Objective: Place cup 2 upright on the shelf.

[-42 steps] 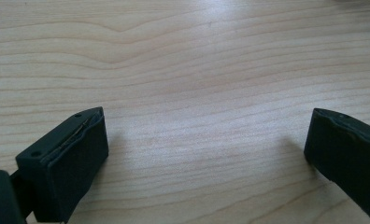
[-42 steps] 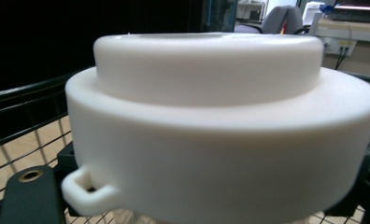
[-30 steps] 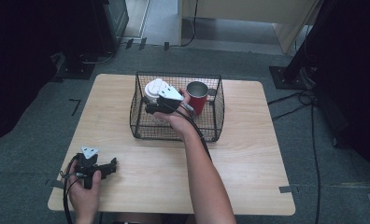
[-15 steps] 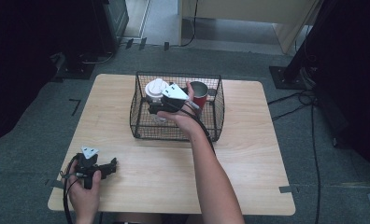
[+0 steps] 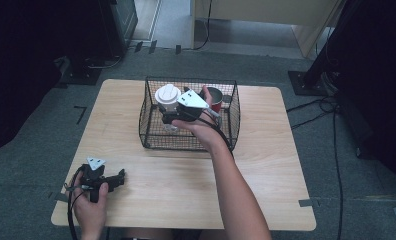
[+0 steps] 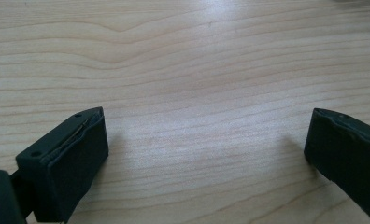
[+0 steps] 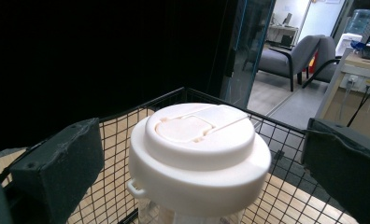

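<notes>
A clear cup with a white lid (image 5: 167, 94) stands in the left part of a black wire basket (image 5: 151, 136). A red mug (image 5: 217, 98) stands in the basket's right part. My right gripper (image 5: 167, 118) hangs inside the basket beside the cup. In the right gripper view its jaws flank the white lid (image 7: 199, 144) without touching it. They have just been opening, and the right gripper (image 7: 204, 149) is open. My left gripper (image 5: 117, 177) rests on the table near the front left corner. The left gripper (image 6: 206, 144) is open over bare wood.
The wooden table (image 5: 266, 190) has free room in front of and around the basket. Cables (image 5: 331, 107) lie on the grey floor to the right. Dark stands and furniture surround the table.
The right hand has lifted a little and drawn back to the right, away from the cup. The cup stays where it stood in the basket. The left hand has not moved.
</notes>
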Demonstrator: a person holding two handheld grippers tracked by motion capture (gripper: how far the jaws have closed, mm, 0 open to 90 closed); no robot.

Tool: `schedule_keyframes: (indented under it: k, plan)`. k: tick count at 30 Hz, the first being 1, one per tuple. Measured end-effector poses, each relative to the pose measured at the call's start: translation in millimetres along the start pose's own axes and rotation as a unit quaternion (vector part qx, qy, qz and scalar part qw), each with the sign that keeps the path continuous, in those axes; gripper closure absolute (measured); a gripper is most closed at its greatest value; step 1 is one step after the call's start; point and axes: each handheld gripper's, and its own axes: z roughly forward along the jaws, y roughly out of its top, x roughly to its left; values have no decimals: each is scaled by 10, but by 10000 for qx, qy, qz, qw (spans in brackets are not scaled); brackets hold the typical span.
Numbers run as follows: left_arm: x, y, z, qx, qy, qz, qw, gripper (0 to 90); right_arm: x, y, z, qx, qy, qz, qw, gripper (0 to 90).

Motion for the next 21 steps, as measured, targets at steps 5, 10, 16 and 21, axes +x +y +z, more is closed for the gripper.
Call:
schedule_keyframes:
  k: [5,10,16,21]
  plan:
    - [-1,0,0,-1,-3,-6,10000,4,-25,2,-98,-6,-52,25,10000,0]
    - [-1,0,0,-3,-1,-9,10000,4,-41,-2,-233,-34,-21,-28,10000,0]
    - [-1,0,0,-1,-2,-7,10000,4,-32,-14,-426,-47,-26,-46,10000,0]
    - [-1,0,0,1,-2,-7,10000,4,-44,-49,-628,-63,-62,-1,10000,0]
